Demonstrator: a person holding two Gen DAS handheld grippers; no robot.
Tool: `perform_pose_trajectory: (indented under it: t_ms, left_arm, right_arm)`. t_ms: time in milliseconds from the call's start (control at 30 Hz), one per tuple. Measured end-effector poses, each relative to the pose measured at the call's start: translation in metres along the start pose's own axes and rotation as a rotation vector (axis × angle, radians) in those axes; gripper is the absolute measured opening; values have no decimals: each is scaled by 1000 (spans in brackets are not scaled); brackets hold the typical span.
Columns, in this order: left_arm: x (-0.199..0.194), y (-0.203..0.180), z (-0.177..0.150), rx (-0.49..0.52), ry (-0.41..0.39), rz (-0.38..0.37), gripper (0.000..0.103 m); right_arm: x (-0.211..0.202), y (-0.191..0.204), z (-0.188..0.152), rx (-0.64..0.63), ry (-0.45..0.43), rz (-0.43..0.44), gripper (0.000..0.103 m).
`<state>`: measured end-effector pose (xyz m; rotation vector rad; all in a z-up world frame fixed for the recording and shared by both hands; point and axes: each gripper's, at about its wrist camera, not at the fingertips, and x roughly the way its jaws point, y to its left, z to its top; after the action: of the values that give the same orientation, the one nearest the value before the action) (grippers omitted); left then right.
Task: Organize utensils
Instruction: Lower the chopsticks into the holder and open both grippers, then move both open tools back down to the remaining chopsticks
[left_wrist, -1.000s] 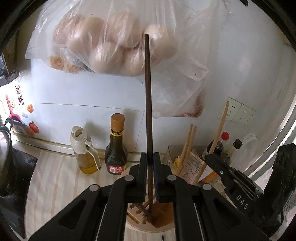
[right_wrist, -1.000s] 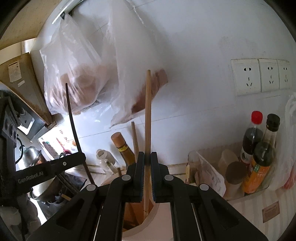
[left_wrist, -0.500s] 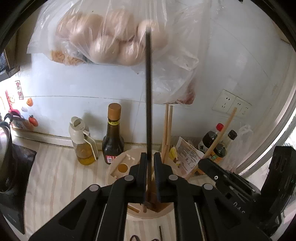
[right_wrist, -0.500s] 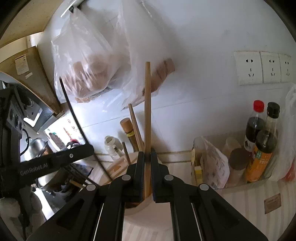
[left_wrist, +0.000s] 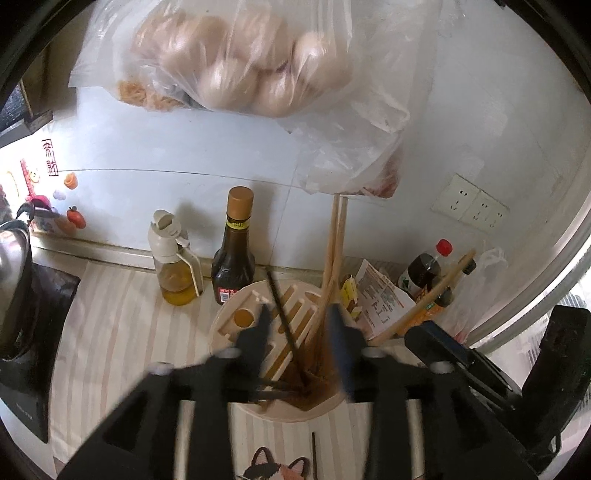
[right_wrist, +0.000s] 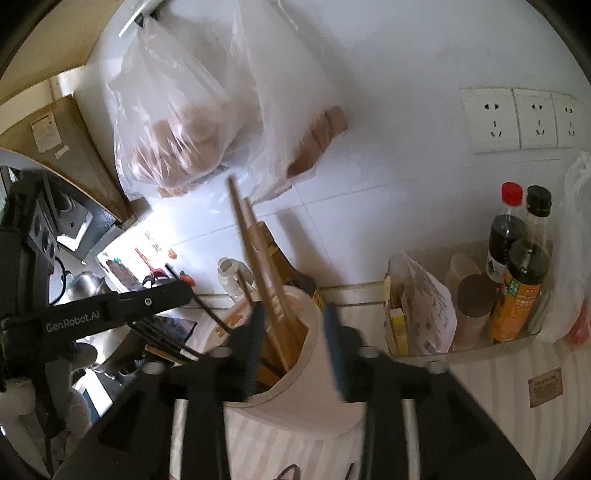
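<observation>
A round beige utensil holder (left_wrist: 236, 325) with slots stands on the striped counter; it also shows in the right wrist view (right_wrist: 314, 354). A dark chopstick (left_wrist: 282, 321) leans in it. Two light wooden chopsticks (left_wrist: 334, 251) stand in it too, seen in the right wrist view (right_wrist: 258, 266) as well. My left gripper (left_wrist: 297, 325) is open and empty just above the holder. My right gripper (right_wrist: 291, 328) is open and empty over the holder's rim. In the left wrist view a wooden chopstick (left_wrist: 432, 295) still slants above the right gripper's body (left_wrist: 461, 354).
A brown sauce bottle (left_wrist: 234, 254) and an oil dispenser (left_wrist: 173, 262) stand behind the holder. A clear tray (right_wrist: 461, 350) with bottles and packets sits at the right. Plastic bags (left_wrist: 240, 62) hang on the wall. A pot (left_wrist: 11, 280) is at the left. A cat-print mat (left_wrist: 273, 465) lies in front.
Both grippers have opened. The dark chopstick dropped from my left gripper into the holder and now leans there. The wooden chopstick left my right gripper and stands in the holder.
</observation>
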<state>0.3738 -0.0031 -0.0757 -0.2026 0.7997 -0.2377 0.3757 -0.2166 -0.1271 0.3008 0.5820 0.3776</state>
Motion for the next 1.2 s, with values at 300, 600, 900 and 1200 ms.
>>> perform_pose_trajectory:
  t_ms: [300, 600, 900, 1200]
  left_arm:
    - [-15, -3, 5, -11, -37, 39, 103]
    - [-47, 8, -14, 59, -114, 279, 103]
    - [-82, 19, -41, 40, -116, 286, 103]
    - [-65, 23, -83, 17, -61, 306, 103]
  right_arm:
    - [-22, -14, 7, 45, -27, -61, 54]
    - [-38, 7, 2, -82, 24, -267, 103]
    - [-68, 34, -3, -99, 41, -256, 103]
    - [-85, -12, -39, 11, 166, -342, 103]
